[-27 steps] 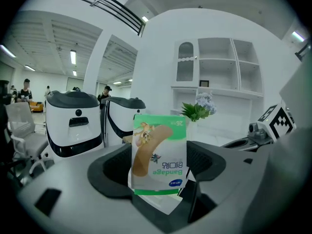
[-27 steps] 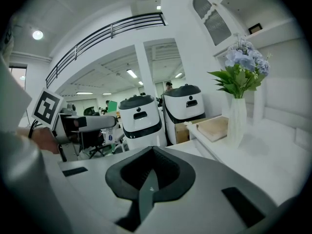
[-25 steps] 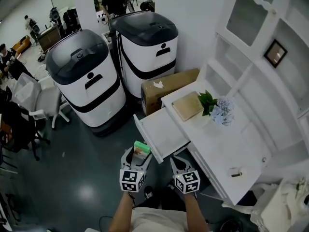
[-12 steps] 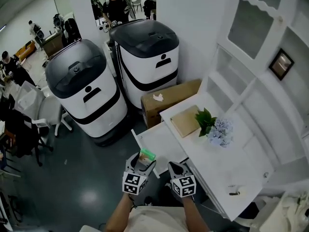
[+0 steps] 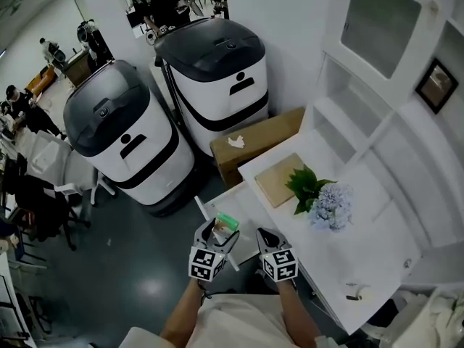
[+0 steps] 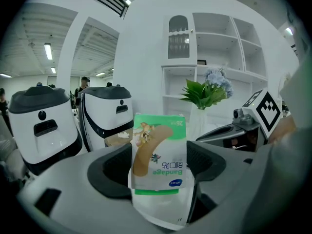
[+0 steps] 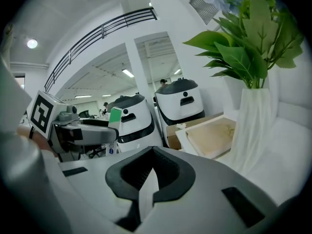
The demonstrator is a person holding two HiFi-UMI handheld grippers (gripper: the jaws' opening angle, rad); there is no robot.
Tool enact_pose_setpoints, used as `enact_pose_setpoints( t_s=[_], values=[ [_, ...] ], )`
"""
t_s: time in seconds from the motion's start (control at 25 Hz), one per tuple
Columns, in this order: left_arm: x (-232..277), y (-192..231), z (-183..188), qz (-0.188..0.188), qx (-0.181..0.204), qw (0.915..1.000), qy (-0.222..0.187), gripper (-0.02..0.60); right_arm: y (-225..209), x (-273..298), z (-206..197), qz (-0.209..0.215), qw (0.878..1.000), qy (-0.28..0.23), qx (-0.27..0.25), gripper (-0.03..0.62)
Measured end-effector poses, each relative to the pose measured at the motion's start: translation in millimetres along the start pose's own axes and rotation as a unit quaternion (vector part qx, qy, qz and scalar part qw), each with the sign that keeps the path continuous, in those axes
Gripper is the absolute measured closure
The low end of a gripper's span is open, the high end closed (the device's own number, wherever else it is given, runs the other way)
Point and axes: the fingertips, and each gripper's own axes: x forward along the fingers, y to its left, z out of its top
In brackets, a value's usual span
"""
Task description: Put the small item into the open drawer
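Left tool (image 5: 218, 232) clamps bandage pack (image 6: 158, 164) over open drawer (image 5: 221, 203); right tool (image 5: 265, 236) jaws together, alongside.

green-and-white bandage packet (image 6: 158, 160) with a tan strip; white drawer (image 5: 245, 207); pale blue flowers (image 5: 330, 207), green leaves (image 5: 303, 183); brown cardboard box (image 5: 254, 140).

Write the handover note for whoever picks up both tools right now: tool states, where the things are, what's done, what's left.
Left tool: shut on the bandage pack, which sticks out past the jaws.
Right tool: shut, empty, beside the left one.
Drawer: pulled open from the white desk; in the head view the pack sits over its near end.
Done: pack in grip, drawer open.
Left: lower the pack into the drawer, open the left tool, pull back.
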Motion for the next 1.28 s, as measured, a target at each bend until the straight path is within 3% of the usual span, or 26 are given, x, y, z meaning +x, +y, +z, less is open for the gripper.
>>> enact_pose_setpoints(
  t_s=[0.4,0.68,0.84,1.28],
  values=[
    [33,19,0,-0.028,0.033,0.9989,0.018,0.222,-13,10,-9,-0.011,1.000,0.028,-0.005,0.574],
    [59,32,-8,-0.106,0.073,0.9909,0.040,0.222,-19,17,-18,-0.068,0.997,0.039,0.029,0.574],
    [73,38,-17,-0.168,0.112,0.9776,0.059,0.222,-20,25,-14,-0.106,0.992,0.032,0.054,0.574],
    [106,32,-19,-0.310,0.205,0.9253,0.076,0.221,-22,25,-18,-0.208,0.972,0.008,0.111,0.574]
  ],
)
